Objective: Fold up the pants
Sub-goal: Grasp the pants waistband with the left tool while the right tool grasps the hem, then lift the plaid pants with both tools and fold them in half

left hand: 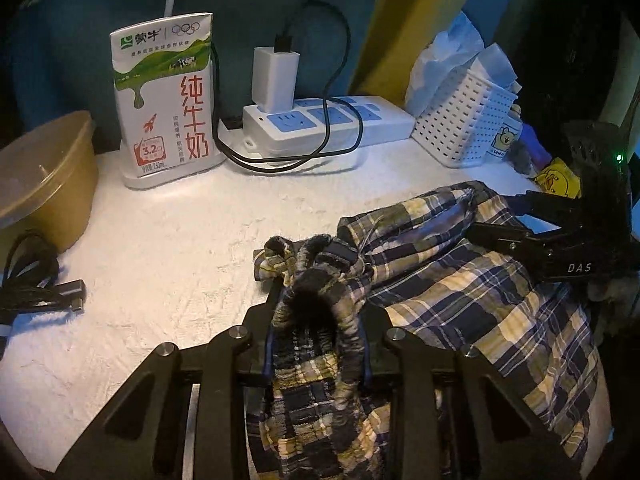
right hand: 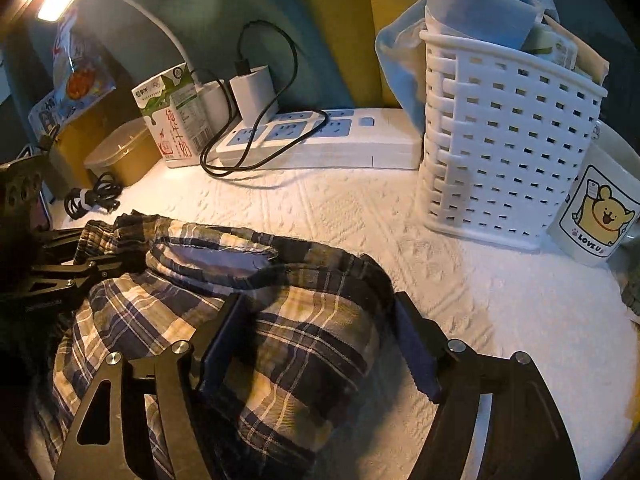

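The plaid pants (left hand: 460, 292) lie bunched on the white textured cloth; they also show in the right wrist view (right hand: 280, 312). My left gripper (left hand: 316, 292) is shut on the gathered elastic waistband (left hand: 320, 320) at the near left of the pile. My right gripper (right hand: 320, 320) is open, its jaws straddling a raised fold of the pants without pinching it. In the left wrist view the right gripper (left hand: 500, 220) comes in from the right over the pants. In the right wrist view the left gripper (right hand: 80, 252) is at the left edge.
At the back stand a milk carton (left hand: 168, 104), a white power strip (left hand: 328, 120) with charger and black cable, and a white perforated basket (right hand: 504, 136). A mug (right hand: 596, 208) stands right. A brown lidded bowl (left hand: 44, 176) and coiled cables (left hand: 36, 284) are left.
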A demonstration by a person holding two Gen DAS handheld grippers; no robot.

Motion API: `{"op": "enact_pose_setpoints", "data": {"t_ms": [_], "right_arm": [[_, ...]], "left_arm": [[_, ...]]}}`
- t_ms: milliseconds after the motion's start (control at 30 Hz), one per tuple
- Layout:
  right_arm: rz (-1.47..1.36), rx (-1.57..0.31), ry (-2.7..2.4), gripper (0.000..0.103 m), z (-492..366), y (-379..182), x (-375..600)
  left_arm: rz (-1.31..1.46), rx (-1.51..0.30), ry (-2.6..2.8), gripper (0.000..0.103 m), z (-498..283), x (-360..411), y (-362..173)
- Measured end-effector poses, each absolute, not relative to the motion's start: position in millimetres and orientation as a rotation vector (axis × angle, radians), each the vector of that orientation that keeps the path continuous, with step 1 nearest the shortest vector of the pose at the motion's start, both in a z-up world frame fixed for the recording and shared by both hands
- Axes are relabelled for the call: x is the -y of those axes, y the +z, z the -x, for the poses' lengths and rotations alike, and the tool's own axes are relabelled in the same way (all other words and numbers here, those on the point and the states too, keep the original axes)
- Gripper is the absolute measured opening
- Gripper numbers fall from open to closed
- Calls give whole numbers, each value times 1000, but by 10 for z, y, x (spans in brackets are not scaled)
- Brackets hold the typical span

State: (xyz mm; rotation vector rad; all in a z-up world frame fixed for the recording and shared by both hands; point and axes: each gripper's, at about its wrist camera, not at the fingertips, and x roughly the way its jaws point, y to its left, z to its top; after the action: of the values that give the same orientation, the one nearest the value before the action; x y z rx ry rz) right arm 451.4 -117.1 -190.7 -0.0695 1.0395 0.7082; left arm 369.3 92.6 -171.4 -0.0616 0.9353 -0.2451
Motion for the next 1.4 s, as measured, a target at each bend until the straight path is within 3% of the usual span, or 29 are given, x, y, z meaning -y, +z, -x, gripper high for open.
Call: {"op": "enact_pose_setpoints", "data": {"t_ms": [233,300,367,500,800,1400], "right_arm": [[71,-1038,711,71,-4516,-1893,1167],[77,-1033,723,51,-4506,-1874,1149],[93,-1030,729,49,-4493,-1861,1122],[110,-1009,738,22,-4438,-1825,1097],[137,-927,693,18,-4227,-1615,1092],[141,-632,660,18,-3450,-300,1298]], "left_arm": [[10,-921,-234,23,-3660,-827,-1701],[-4,-914,-230,21,-3650,-807,-1691],[-8,-904,-226,19,-3637,-801,-1675],[-16,-880,-210,17,-3581,-761,-1621],[-35,-797,-198,15,-3338,-660,-1247],[-3,-591,-205,15,-2599,-717,-352]]}}
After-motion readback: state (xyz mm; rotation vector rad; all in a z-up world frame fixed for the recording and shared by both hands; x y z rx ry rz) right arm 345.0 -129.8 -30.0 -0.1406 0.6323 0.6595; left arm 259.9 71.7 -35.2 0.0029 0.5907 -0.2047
